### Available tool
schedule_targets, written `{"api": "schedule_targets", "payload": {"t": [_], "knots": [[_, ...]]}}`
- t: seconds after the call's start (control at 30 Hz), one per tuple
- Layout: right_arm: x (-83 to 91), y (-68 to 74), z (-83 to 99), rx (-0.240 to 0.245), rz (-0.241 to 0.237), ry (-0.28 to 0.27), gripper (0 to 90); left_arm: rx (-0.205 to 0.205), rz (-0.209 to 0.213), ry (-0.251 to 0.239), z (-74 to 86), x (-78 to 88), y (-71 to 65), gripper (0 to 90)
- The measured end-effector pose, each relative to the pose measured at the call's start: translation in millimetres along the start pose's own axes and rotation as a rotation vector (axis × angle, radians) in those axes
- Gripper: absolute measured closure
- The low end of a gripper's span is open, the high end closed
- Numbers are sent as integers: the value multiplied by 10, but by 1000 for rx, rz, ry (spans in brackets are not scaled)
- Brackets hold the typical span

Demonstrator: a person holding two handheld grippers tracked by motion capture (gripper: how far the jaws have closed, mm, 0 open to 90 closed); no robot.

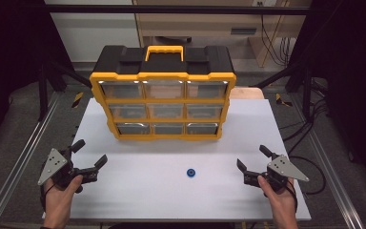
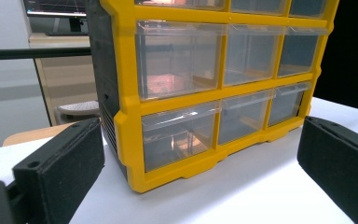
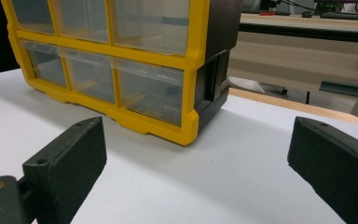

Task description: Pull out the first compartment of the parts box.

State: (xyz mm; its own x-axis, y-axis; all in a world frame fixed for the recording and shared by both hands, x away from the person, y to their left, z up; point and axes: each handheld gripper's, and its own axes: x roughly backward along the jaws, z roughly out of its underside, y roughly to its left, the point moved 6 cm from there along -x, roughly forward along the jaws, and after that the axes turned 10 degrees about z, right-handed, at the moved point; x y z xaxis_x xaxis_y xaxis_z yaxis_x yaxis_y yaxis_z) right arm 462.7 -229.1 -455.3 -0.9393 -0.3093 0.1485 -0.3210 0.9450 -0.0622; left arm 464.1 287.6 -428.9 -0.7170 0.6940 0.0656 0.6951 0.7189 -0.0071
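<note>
- The left hand-held gripper is held at the lower left of the high view, jaws spread wide, nothing between them.
- The right hand-held gripper is held at the lower right, jaws likewise apart and empty.
- A small blue disc is seen lying flat on the white tabletop, low and just right of centre, between the two grippers and nearer the right one; nothing touches it.
- The yellow-and-black drawer organiser is stood upright at the centre of the frame, behind the disc, with all nine clear drawers apparently pushed in.
- In both gripper views the organiser's lower drawers are looked at along the open jaws.
- The step in hand is judged to be the start: both grippers are poised, no grasp is yet made.
- The next move probably calls for the right gripper to be brought over the disc, lowered until the jaws straddle it, then closed gently, since so flat a piece can easily be slid away.
- A drawer would likely need opening by the left gripper.
</note>
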Motion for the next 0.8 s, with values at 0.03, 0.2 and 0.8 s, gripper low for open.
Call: {"api": "schedule_targets", "payload": {"t": [0.03, 0.2, 0.8], "knots": [[-2, 5, 4, -1, 0, 5, 43, 0, 3, 4, 1, 0, -4, 10], [-3, 22, 1, -13, 0, 6, 38, -17, 16, 25, 2, -15, -44, 21], [10, 50, -17, -36, 23, 14, 29, -268, -46, 163, -379, -242, -250, 35]]}}
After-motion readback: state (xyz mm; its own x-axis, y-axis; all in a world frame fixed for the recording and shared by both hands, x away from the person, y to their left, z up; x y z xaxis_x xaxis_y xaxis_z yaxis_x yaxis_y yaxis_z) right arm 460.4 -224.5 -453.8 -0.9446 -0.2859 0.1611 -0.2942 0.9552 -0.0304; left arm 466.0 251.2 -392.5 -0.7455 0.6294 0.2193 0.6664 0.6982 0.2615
